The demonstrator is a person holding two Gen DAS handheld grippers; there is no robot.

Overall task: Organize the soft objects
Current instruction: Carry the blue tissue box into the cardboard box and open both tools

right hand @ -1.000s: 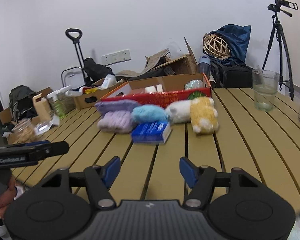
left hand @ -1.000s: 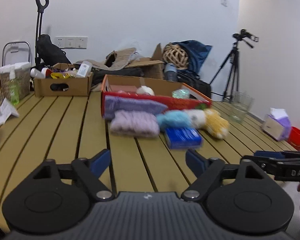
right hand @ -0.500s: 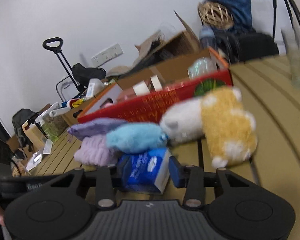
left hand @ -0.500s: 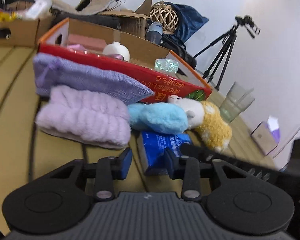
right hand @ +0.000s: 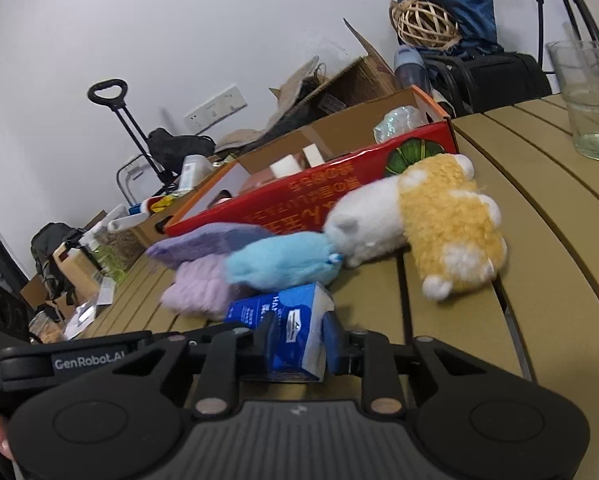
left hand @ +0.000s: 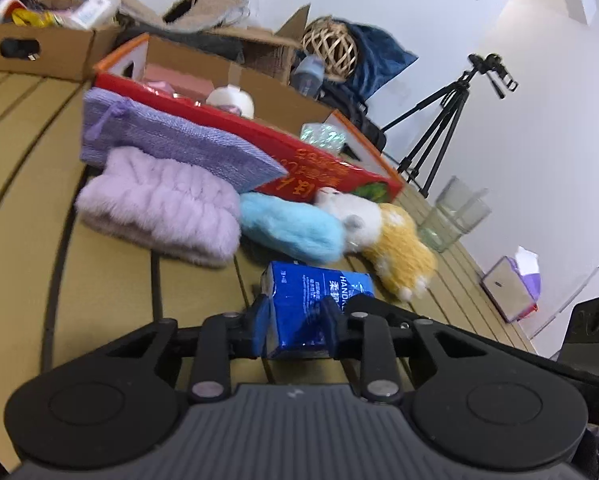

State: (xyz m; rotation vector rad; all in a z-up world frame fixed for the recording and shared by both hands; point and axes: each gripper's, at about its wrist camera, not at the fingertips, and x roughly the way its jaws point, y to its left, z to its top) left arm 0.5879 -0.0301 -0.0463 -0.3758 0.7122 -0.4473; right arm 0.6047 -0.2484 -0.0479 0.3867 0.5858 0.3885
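— Both grippers have come in from well back on the table since a second ago, and their blue pads have narrowed from wide apart onto the tissue pack (left hand: 313, 308).

— Clamped, then?

— The left gripper (left hand: 295, 322) has its pads pressed on the pack's near end, one on each side. The right gripper (right hand: 299, 340) squeezes the same pack at the other corner. Two grips on one soft pack probably keep it from sagging or twisting on the lift.

— And beyond it?

— Just behind lies the blue plush (left hand: 293, 226), touching the white-and-yellow plush toy (left hand: 383, 232). The lilac furry headband (left hand: 163, 204) sits to their left, the purple knit pouch (left hand: 167, 136) leaning on the red cardboard box (left hand: 331, 168). All sit in a row on the slatted table (left hand: 111, 292), likely awaiting sorting.
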